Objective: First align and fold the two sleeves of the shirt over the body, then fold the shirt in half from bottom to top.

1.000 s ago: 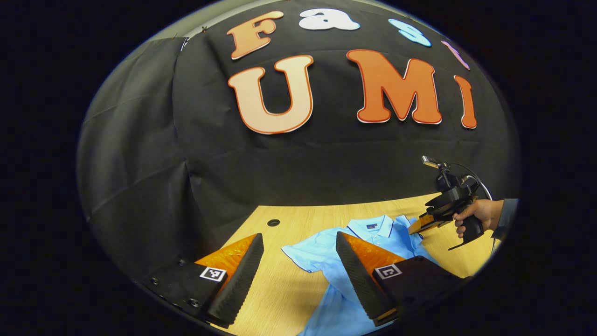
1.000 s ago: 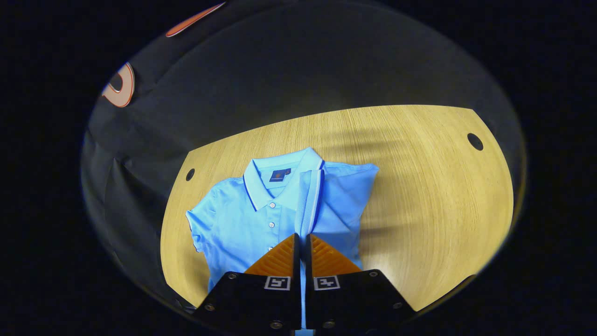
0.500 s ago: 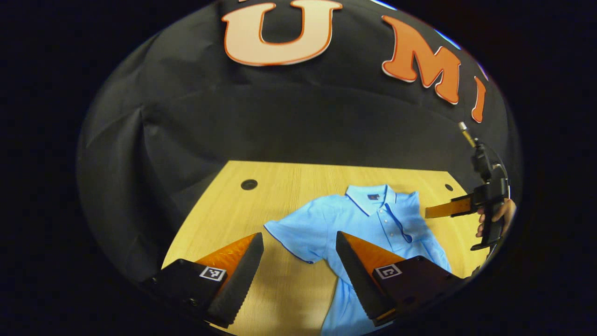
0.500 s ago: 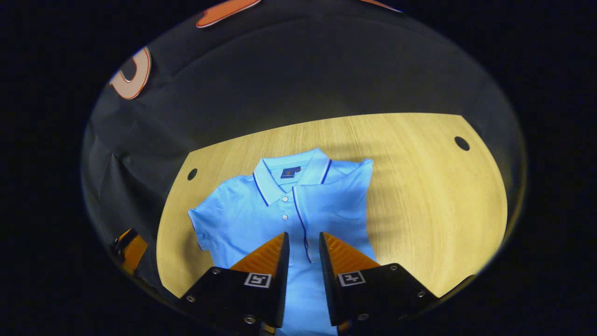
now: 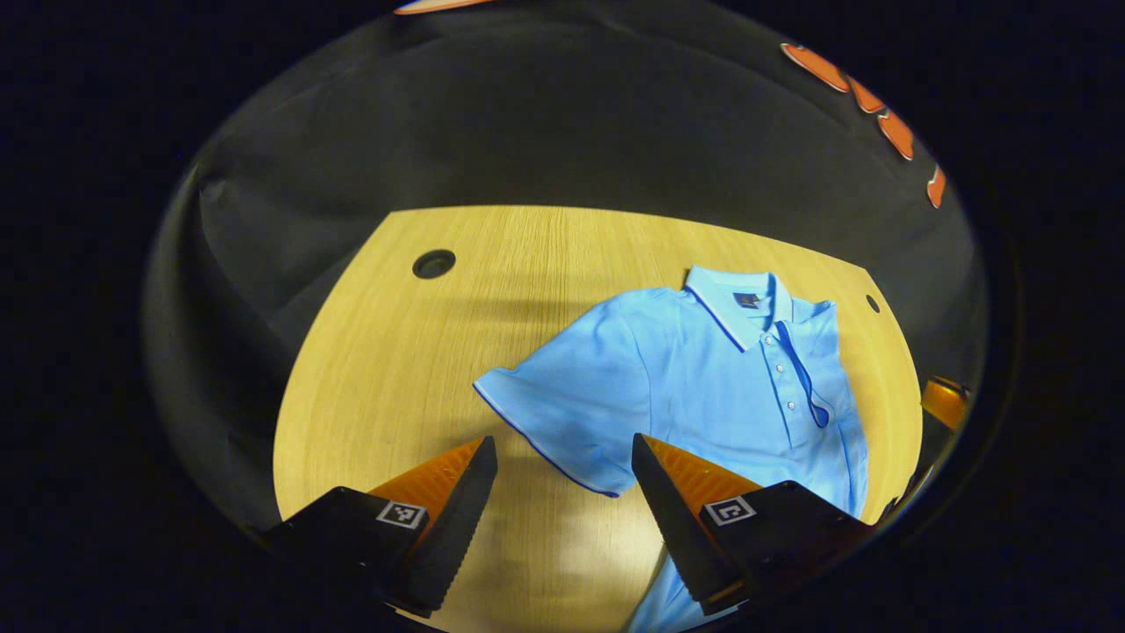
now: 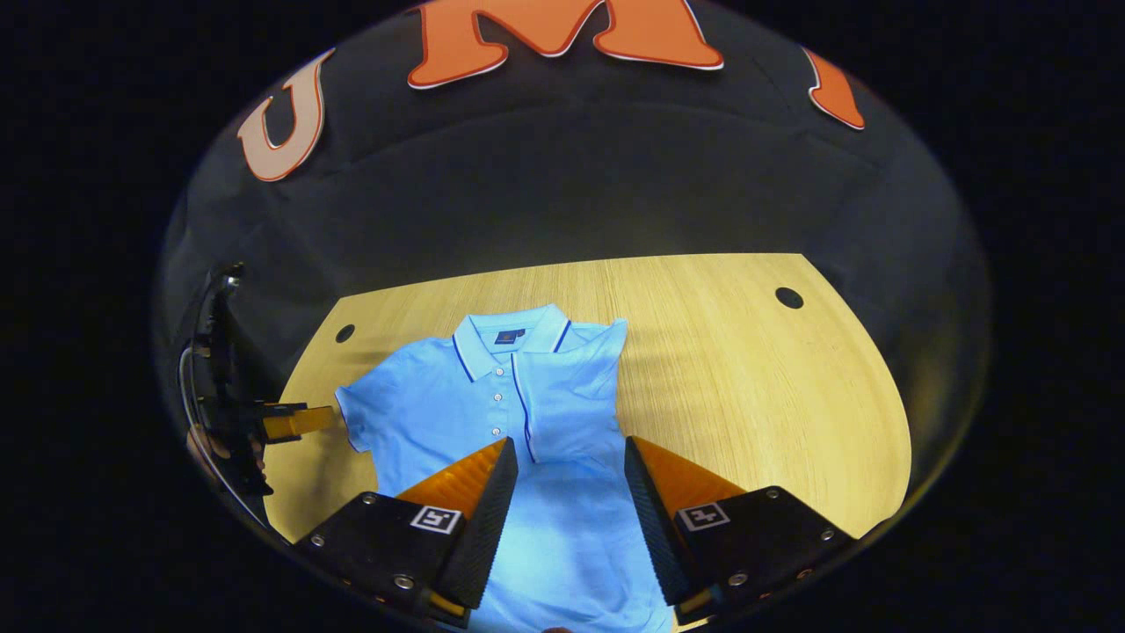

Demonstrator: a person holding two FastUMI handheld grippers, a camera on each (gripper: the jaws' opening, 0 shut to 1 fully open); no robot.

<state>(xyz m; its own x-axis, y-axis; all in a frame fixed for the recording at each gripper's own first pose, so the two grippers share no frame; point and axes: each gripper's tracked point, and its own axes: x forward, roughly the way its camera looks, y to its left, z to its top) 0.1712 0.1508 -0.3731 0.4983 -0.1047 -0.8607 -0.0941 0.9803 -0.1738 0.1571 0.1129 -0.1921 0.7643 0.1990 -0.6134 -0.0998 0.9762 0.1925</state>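
Soft light-blue cotton polo shirt (image 5: 703, 387) lies flat mid-frame on the wooden counter (image 5: 395, 352); limp, light, best pinched at the spread sleeve's hem (image 5: 536, 440). Left gripper (image 5: 562, 492) and right gripper (image 6: 567, 492) gape wide, empty.

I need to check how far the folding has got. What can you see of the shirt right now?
The shirt is a light blue short-sleeved polo of soft knit-looking fabric, with a dark-trimmed collar, a small dark neck label and a buttoned placket. It lies flat, front up, on the wooden table, collar toward the far wall. One sleeve is folded over the body; the other sleeve is spread out on the table. The bottom half is not yet folded up. Neither gripper touches it; both sets of jaws are open.
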